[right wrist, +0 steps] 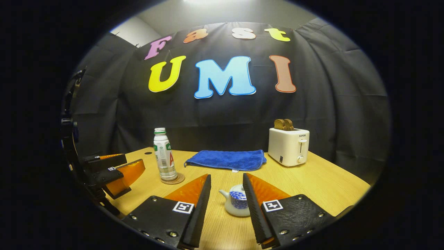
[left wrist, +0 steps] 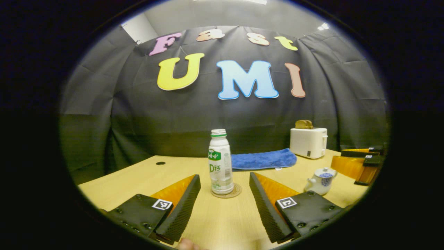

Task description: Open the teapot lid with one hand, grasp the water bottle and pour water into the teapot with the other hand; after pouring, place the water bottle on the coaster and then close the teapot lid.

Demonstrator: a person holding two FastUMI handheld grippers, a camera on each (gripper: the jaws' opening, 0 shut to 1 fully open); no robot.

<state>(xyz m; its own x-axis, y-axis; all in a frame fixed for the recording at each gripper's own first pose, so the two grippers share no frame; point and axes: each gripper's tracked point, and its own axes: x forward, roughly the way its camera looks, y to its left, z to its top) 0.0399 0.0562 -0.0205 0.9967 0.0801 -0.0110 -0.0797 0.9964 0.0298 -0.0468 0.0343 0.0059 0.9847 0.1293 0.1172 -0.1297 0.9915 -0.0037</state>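
Left hand-held gripper (left wrist: 224, 205): held wide, nothing between the fingers, low over the wooden bench (left wrist: 222, 222). Straight ahead of it, between the two fingertips but farther off: the water bottle (left wrist: 220, 163), upright, cap off, green band at the neck. Under the bottle: a round coaster (left wrist: 227, 192), touching its bottom. Off to the right, near that gripper's right finger: the small white teapot (left wrist: 321, 180) with blue marks, lid on top, spout to the left. Behind the bottle, far on the bench: a blue towel (left wrist: 263, 159), lying flat. Right of the towel: a white toaster (left wrist: 308, 142) with brown toast (left wrist: 304, 124) poking out of the top. At the far right edge: part of the other gripper, open.

Right hand-held gripper (right wrist: 226, 194): also wide, holding nothing, low over the bench (right wrist: 322, 184). Right in front, between its two fingers: the teapot (right wrist: 236, 205), lid closed, partly hidden by the right finger; touching or not, cannot tell. Far left: the water bottle (right wrist: 164, 154) upright on its coaster (right wrist: 174, 179). Near the left edge, just beside the bottle: the left hand-held gripper (right wrist: 116, 170), fingers apart. Far middle: the blue towel (right wrist: 227, 159). Far right: the toaster (right wrist: 288, 146) with toast (right wrist: 283, 124) in it.
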